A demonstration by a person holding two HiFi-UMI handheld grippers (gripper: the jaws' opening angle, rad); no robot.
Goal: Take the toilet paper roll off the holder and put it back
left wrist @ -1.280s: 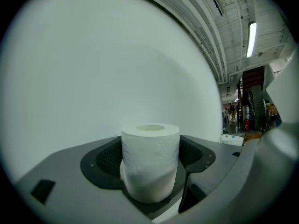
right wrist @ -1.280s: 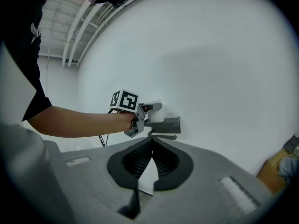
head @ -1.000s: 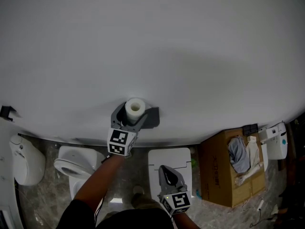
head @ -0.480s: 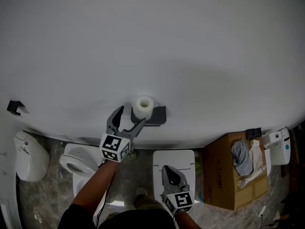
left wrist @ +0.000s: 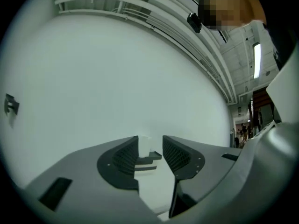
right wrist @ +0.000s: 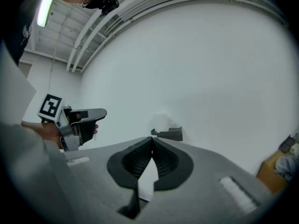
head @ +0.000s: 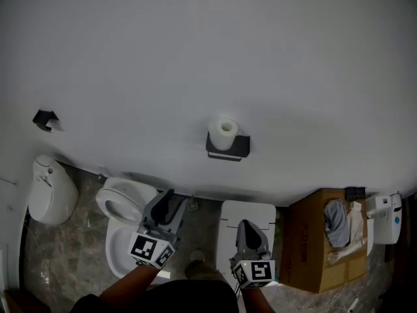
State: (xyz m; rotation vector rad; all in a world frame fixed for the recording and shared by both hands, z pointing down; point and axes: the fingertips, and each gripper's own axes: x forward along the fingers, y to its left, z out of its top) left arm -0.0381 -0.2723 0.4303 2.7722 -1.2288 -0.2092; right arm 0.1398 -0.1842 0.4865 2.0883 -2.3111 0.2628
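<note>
The white toilet paper roll [head: 226, 133] stands upright on the dark grey holder [head: 228, 148] fixed to the white wall. My left gripper [head: 174, 201] hangs well below and left of it, over the toilet; its jaws are closing with a gap left and nothing between them. In the left gripper view the roll [left wrist: 144, 145] and holder [left wrist: 149, 161] show far off through that gap. My right gripper [head: 251, 229] is low in the middle, shut and empty. From the right gripper view the roll [right wrist: 161, 122] sits on the holder [right wrist: 169, 134], with the left gripper [right wrist: 100, 113] off to the left.
On the floor below the wall are a white toilet [head: 122, 208], a white lidded unit [head: 246, 215], an open cardboard box [head: 310, 243] holding cloth, and a white fixture [head: 48, 190] at far left. A small black hook [head: 44, 118] juts from the wall at left.
My left gripper let go of the roll, drew back down away from the holder, and its jaws narrowed. The roll stays on the holder. The right gripper barely moved.
</note>
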